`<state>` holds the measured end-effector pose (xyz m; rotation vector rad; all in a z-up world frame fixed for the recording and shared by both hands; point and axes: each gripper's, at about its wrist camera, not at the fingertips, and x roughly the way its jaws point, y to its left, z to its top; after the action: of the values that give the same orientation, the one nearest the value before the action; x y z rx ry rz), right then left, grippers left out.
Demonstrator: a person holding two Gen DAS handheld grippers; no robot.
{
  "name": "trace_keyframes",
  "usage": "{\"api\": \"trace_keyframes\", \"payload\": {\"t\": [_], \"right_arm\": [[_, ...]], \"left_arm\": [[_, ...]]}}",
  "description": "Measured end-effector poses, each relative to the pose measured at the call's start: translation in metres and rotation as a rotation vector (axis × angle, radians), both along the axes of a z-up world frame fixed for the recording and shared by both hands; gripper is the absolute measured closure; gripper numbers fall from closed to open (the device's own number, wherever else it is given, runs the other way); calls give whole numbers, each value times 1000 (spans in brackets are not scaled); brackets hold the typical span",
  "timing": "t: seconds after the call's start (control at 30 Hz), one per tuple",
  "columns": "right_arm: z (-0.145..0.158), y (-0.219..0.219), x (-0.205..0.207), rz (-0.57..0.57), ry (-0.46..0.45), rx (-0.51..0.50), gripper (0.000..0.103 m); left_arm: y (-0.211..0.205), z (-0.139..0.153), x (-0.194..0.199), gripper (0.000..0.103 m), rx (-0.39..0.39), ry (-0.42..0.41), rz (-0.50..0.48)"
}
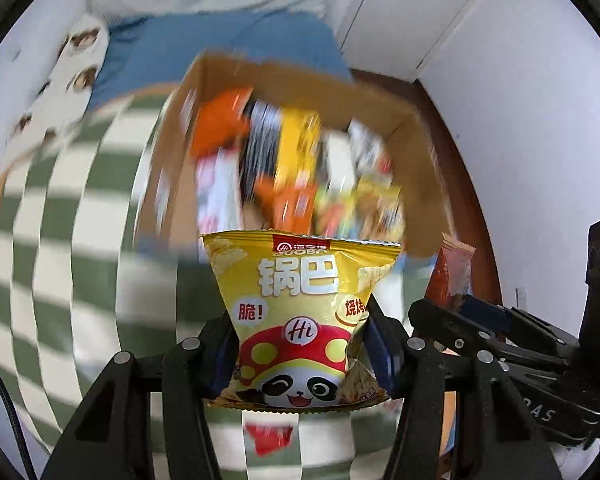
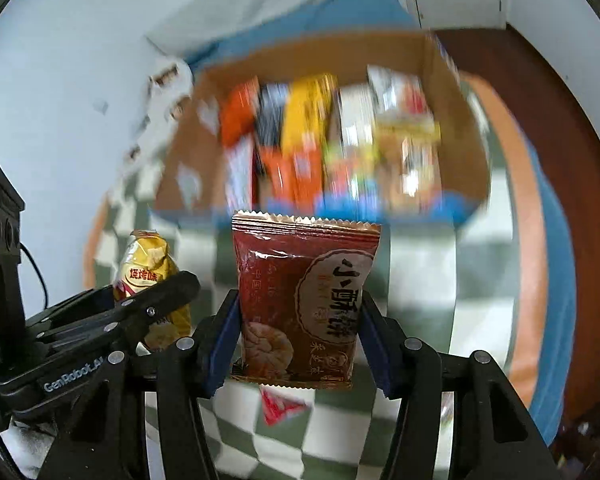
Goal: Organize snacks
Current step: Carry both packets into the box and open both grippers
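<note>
Your left claw (image 1: 300,344) pinches the yellow panda snack bag (image 1: 300,312) by its lower half, bag upright, above the green-and-white checkered cloth (image 1: 60,280). A small red packet (image 1: 270,438) lies on the cloth below it. Ahead sits the open cardboard box (image 1: 412,184), packed with snack packs, too blurred to name, maybe noodles. Your right claw (image 2: 300,332) pinches the dark red biscuit bag (image 2: 300,304) upright, just beside the left one, also short of the box.
</note>
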<state>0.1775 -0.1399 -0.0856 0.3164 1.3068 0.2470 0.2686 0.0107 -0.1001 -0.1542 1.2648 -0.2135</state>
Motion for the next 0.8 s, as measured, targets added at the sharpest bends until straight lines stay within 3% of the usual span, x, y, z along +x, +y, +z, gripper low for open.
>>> {"api": "trace_keyframes", "payload": {"t": [0.1, 0.27, 0.57, 0.63, 0.67, 0.7, 0.77, 0.8], "right_arm": [[18, -14, 53, -3, -47, -47, 44], [-9, -14, 128, 3, 10, -96, 44], [-89, -12, 187, 25, 148, -158, 44], [-105, -12, 193, 22, 183, -158, 36], [-110, -12, 195, 27, 201, -167, 23], [-111, -13, 195, 25, 203, -175, 15], [-120, -13, 196, 27, 204, -193, 13], [-121, -14, 196, 22, 210, -198, 12]], "left_arm": [[-8, 6, 60, 50, 62, -7, -14], [-15, -38, 133, 50, 122, 106, -18], [-18, -116, 179, 49, 178, 269, -27], [-18, -129, 181, 48, 175, 310, -33], [-18, -132, 183, 43, 172, 323, -30], [-18, -137, 185, 29, 175, 326, -27], [-14, -138, 187, 17, 190, 305, -18], [-13, -138, 186, 17, 192, 296, -17]]}}
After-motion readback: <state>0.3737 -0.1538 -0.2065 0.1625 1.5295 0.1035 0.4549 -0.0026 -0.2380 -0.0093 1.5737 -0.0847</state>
